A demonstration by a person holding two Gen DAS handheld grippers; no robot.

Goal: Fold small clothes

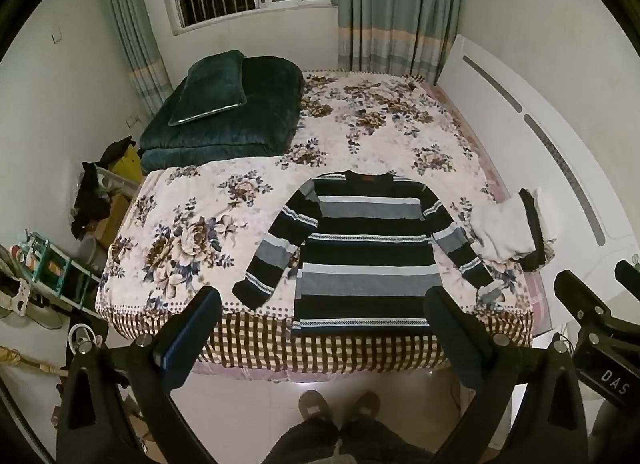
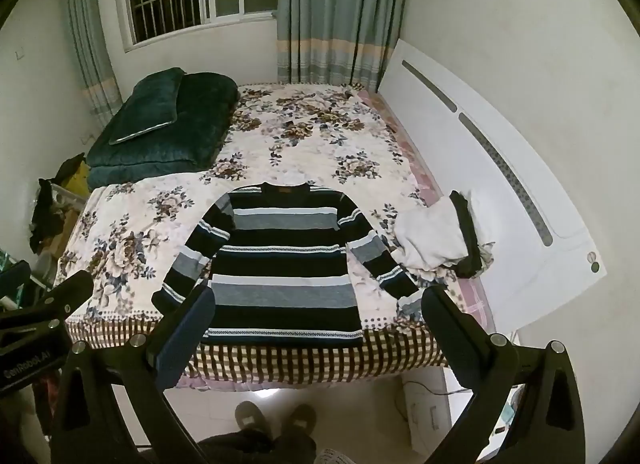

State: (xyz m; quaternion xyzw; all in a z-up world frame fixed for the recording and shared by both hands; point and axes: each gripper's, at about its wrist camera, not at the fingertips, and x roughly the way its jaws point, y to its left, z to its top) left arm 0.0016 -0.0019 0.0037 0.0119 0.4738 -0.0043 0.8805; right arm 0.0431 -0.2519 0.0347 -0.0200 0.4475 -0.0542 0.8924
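Note:
A striped sweater (image 1: 362, 252) in black, grey and white lies flat on the floral bedspread (image 1: 192, 224), collar away from me, both sleeves spread out and down. It also shows in the right wrist view (image 2: 282, 268). My left gripper (image 1: 320, 336) is open and empty, held above the bed's near edge in front of the sweater's hem. My right gripper (image 2: 316, 332) is open and empty too, at about the same height, a little to the right. The right gripper's body shows at the right edge of the left wrist view (image 1: 600, 328).
A heap of white and black clothes (image 1: 512, 228) lies at the sweater's right sleeve, also in the right wrist view (image 2: 444, 236). Folded dark green bedding (image 1: 224, 112) sits at the far left. White headboard (image 1: 540, 136) right. Clutter on the floor left (image 1: 52, 264). My feet (image 1: 340, 404) stand below.

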